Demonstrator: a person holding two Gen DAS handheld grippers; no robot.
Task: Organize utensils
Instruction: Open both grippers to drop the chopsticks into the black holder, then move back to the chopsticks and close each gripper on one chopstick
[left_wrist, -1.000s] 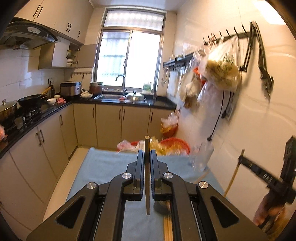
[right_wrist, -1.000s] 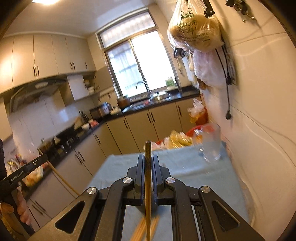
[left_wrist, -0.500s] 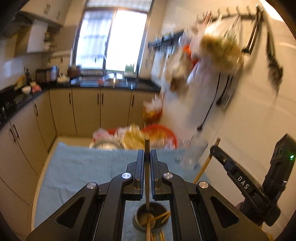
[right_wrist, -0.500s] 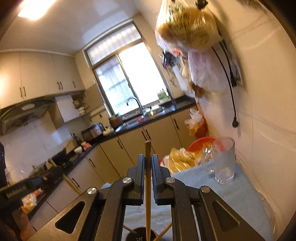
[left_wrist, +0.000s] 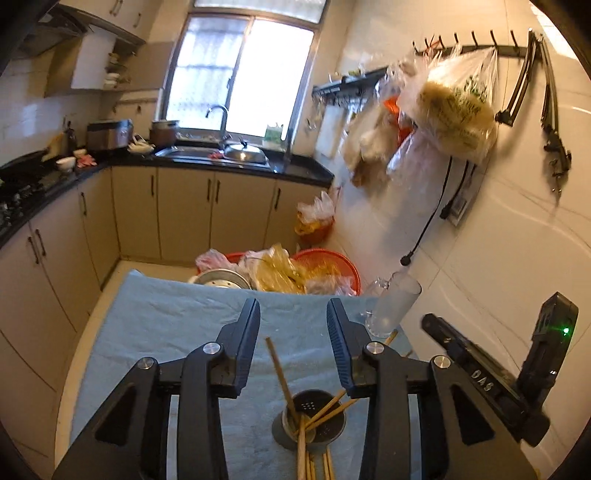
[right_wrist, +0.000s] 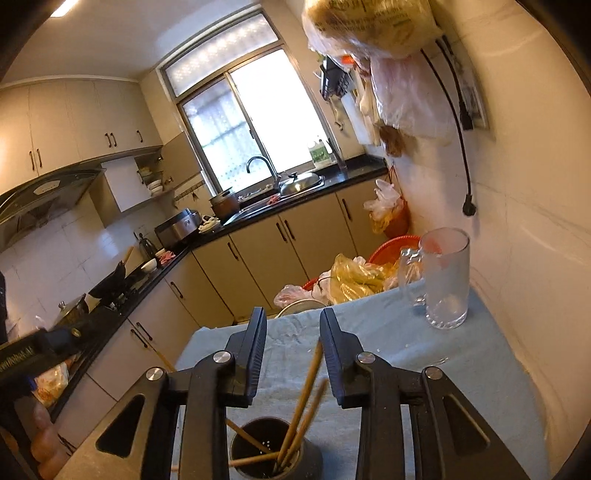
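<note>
A dark perforated utensil holder (left_wrist: 314, 424) stands on the blue cloth and holds several wooden chopsticks (left_wrist: 282, 376). It also shows in the right wrist view (right_wrist: 269, 450) with chopsticks (right_wrist: 304, 391) leaning in it. My left gripper (left_wrist: 293, 314) is open and empty above the holder. My right gripper (right_wrist: 293, 321) is open and empty above the holder too. The right gripper's body (left_wrist: 480, 384) shows at the right of the left wrist view.
A frosted glass mug (right_wrist: 445, 277) stands on the blue cloth (left_wrist: 166, 317) near the white wall; it also shows in the left wrist view (left_wrist: 393, 302). Red baskets with plastic bags (left_wrist: 295, 269) lie beyond the table's far edge. Bags hang on wall hooks (left_wrist: 454, 107).
Both grippers have opened and let go of their chopsticks, which now stand in the holder. Both views have tilted down toward the holder.
</note>
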